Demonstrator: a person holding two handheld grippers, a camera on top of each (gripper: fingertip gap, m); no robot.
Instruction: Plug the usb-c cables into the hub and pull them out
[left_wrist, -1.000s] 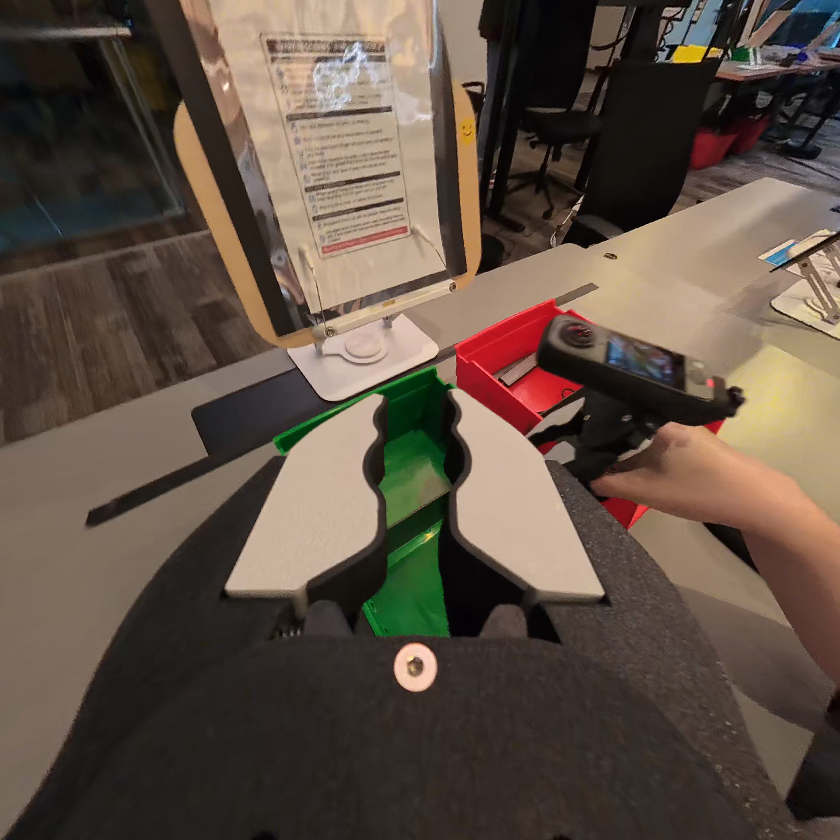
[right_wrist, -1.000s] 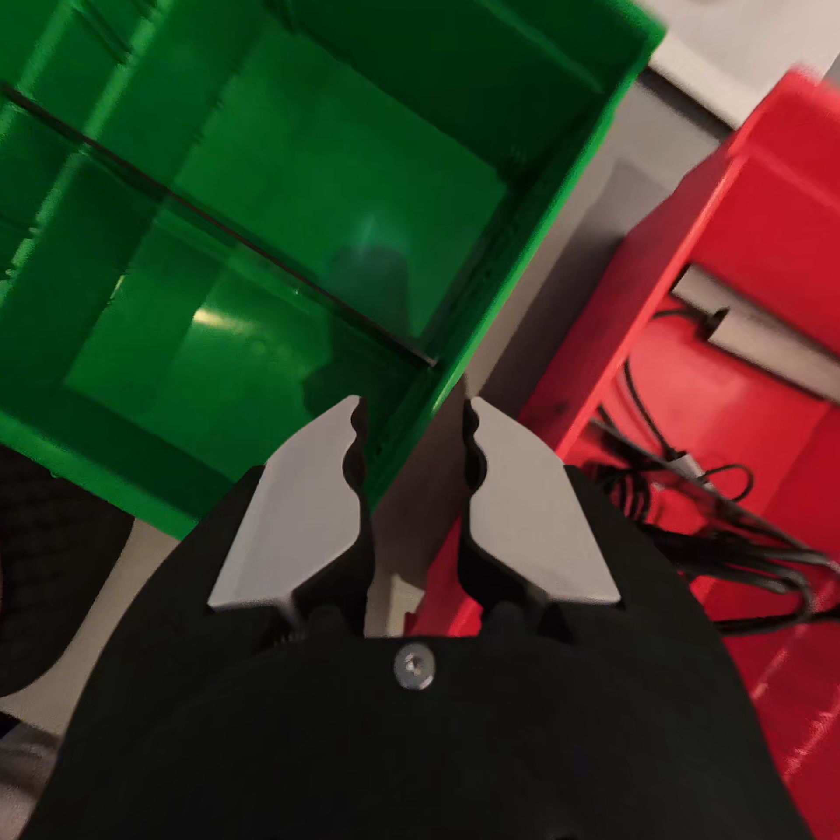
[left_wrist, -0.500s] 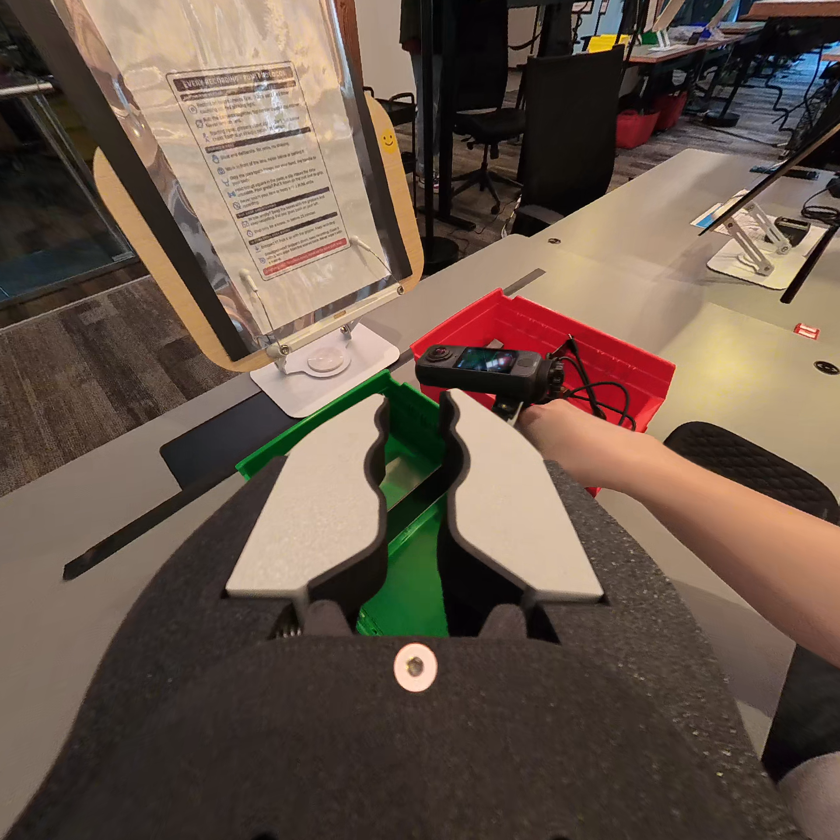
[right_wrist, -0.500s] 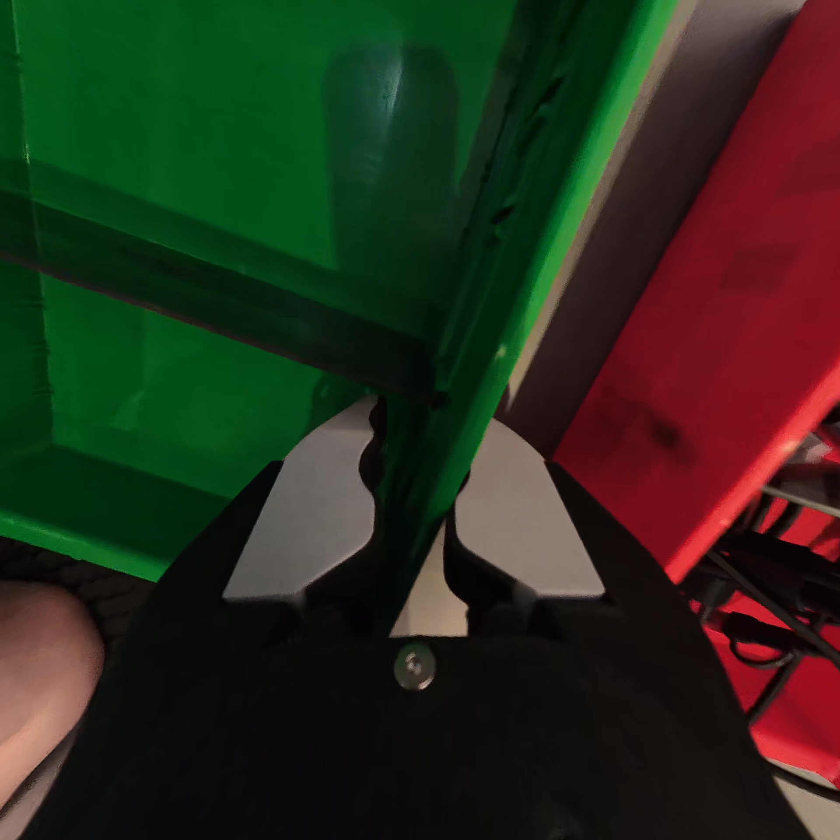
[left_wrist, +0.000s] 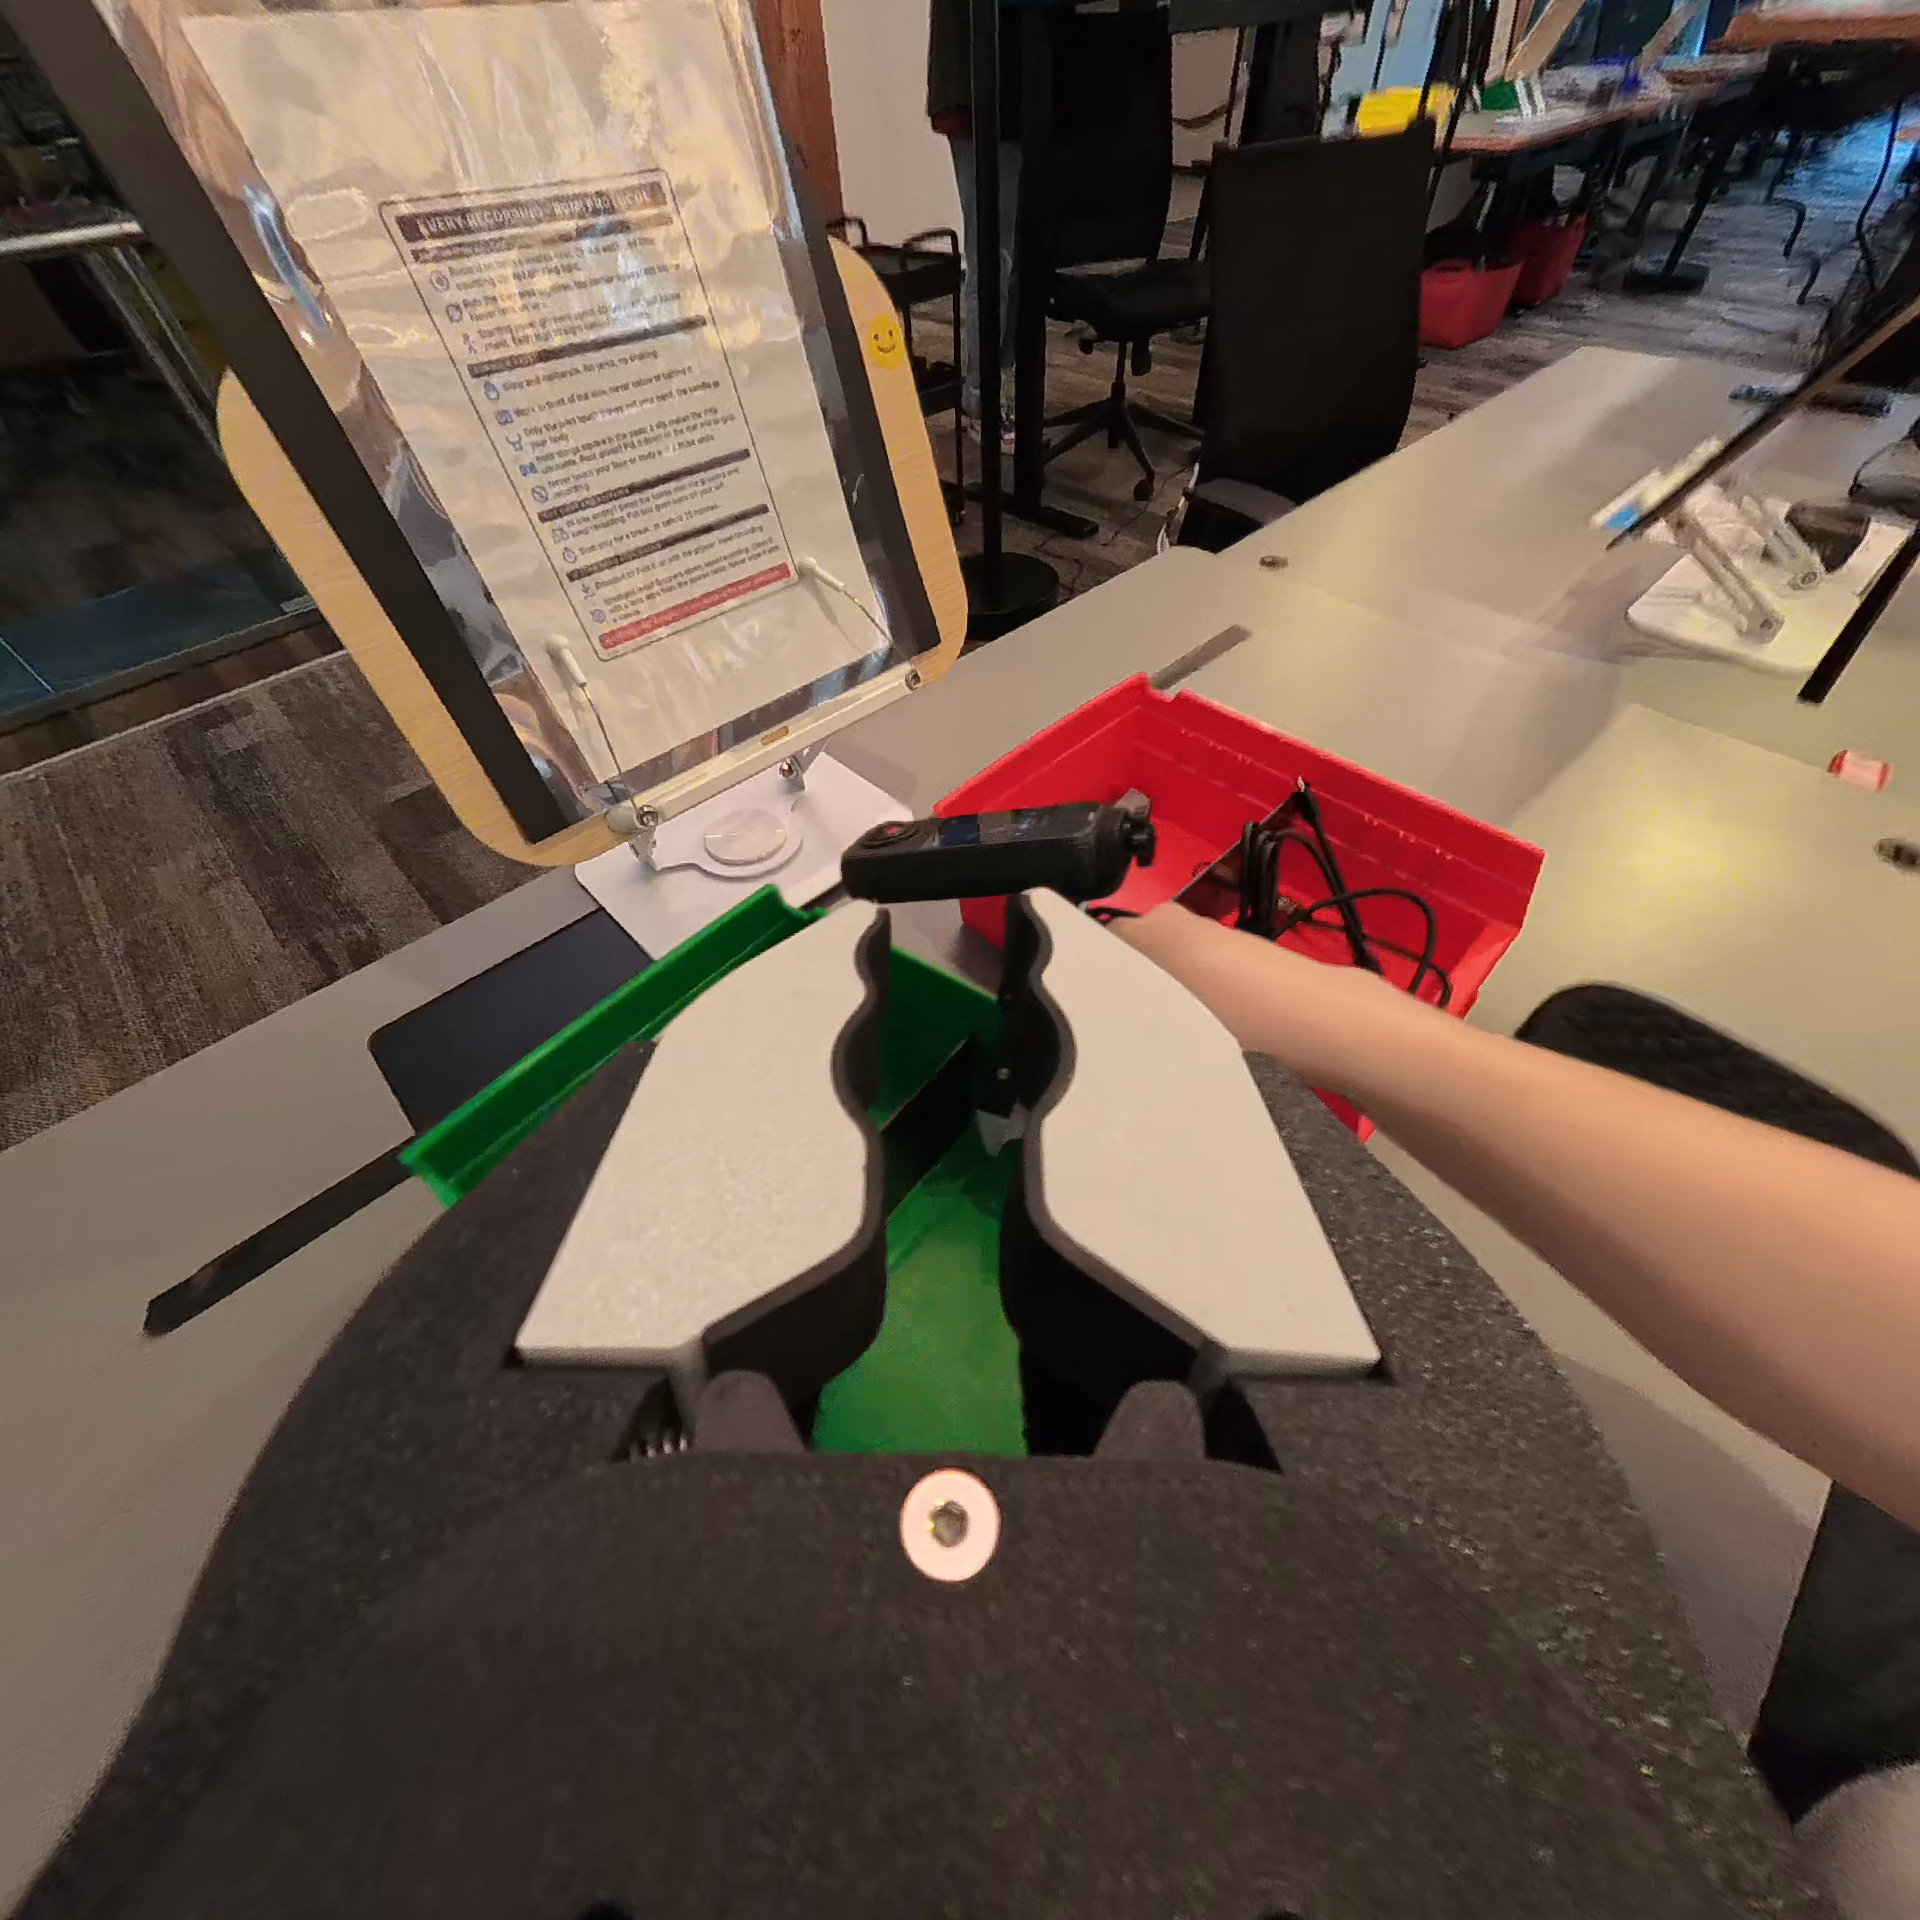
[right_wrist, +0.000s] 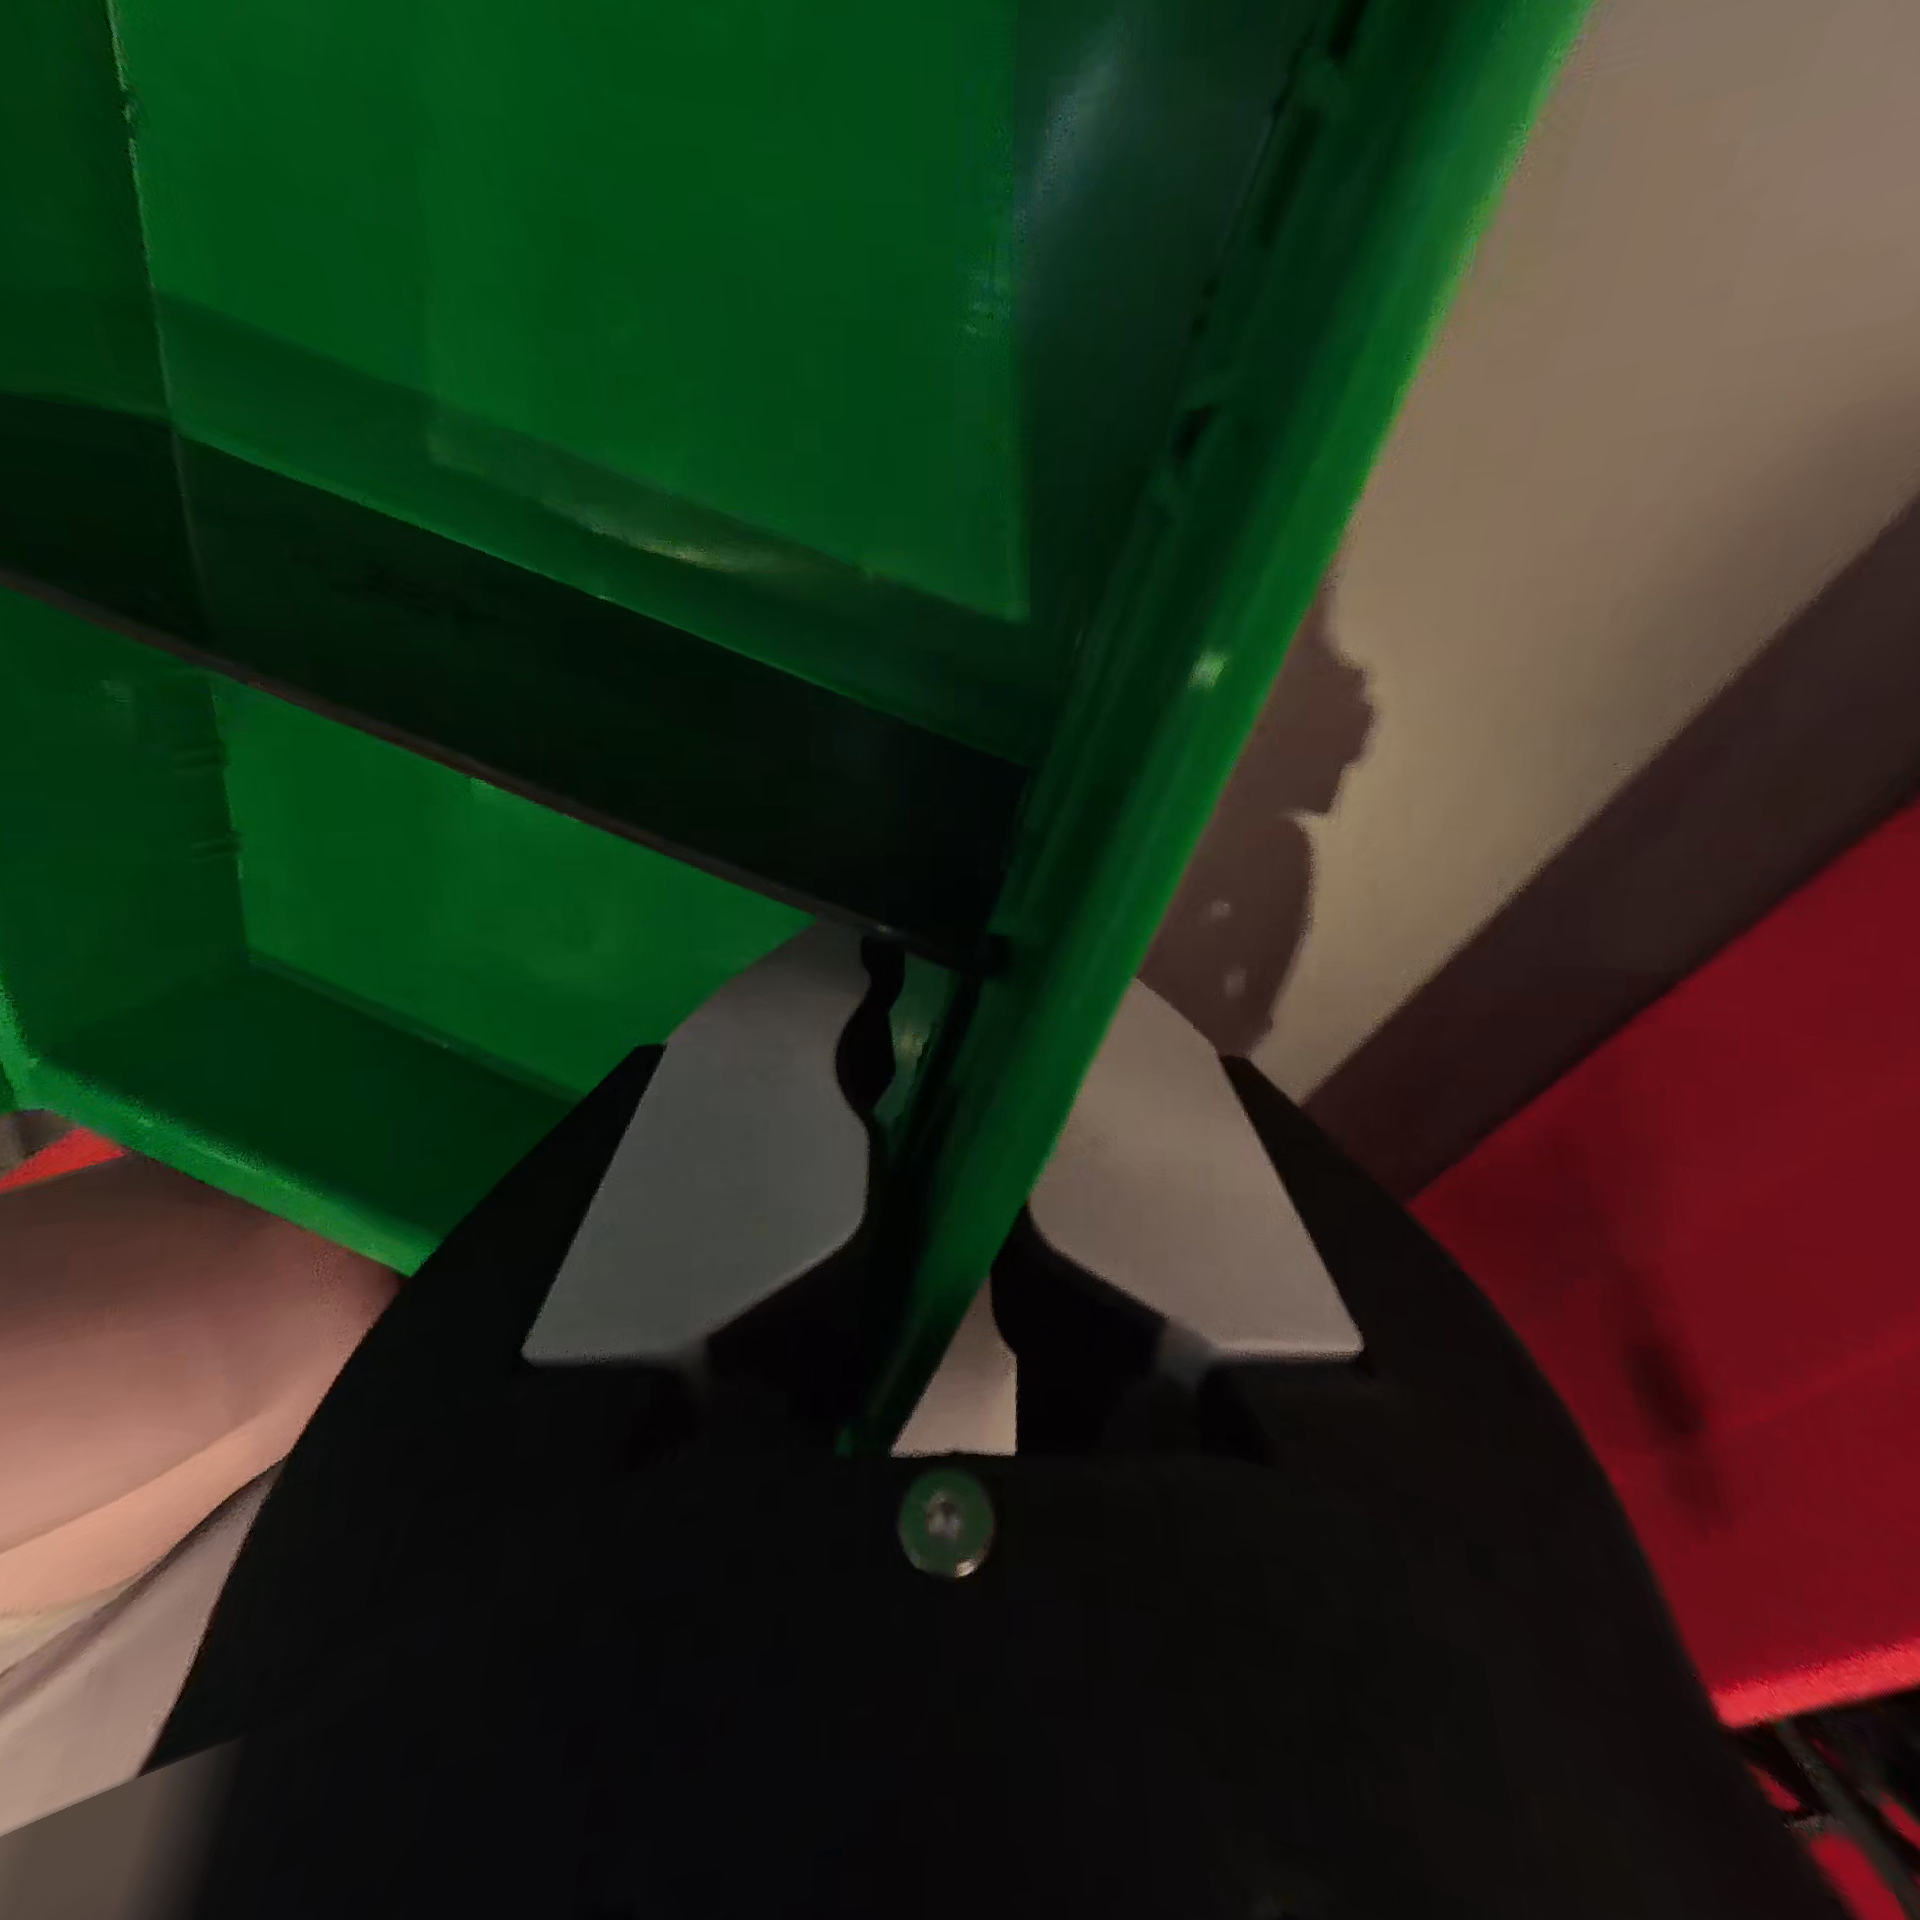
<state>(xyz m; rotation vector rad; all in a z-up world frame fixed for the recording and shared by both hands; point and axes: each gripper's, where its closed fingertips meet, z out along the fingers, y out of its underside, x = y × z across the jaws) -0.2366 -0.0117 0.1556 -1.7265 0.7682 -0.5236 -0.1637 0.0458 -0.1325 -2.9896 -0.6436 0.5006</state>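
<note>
Black usb-c cables (left_wrist: 1320, 904) lie coiled in a red bin (left_wrist: 1351, 800) on the grey table; the hub does not show clearly. An empty green bin (left_wrist: 623, 1018) with a black divider (right_wrist: 520, 665) stands left of the red bin. My left gripper (left_wrist: 945, 935) is open and empty, held above the green bin. My right gripper (right_wrist: 987, 966) straddles the green bin's (right_wrist: 623, 312) right wall, one finger inside and one outside, closed on it. It also shows in the left wrist view (left_wrist: 997, 847), held by a hand. The red bin's edge (right_wrist: 1714, 1351) and a bit of cable (right_wrist: 1849, 1787) lie at the right.
A framed sheet on a white stand (left_wrist: 582, 416) rises behind the bins. A black mat (left_wrist: 499, 1029) lies left of the green bin and a black pad (left_wrist: 1714, 1070) right of the red one. A person's forearm (left_wrist: 1558, 1174) crosses from the right. Another stand (left_wrist: 1745, 582) sits far right. The left gripper's tips are roughly 30 cm from the right gripper's.
My right gripper has dropped from above the gap between the bins onto the green bin's right wall and closed on it. My left gripper stays open over the green bin.
</note>
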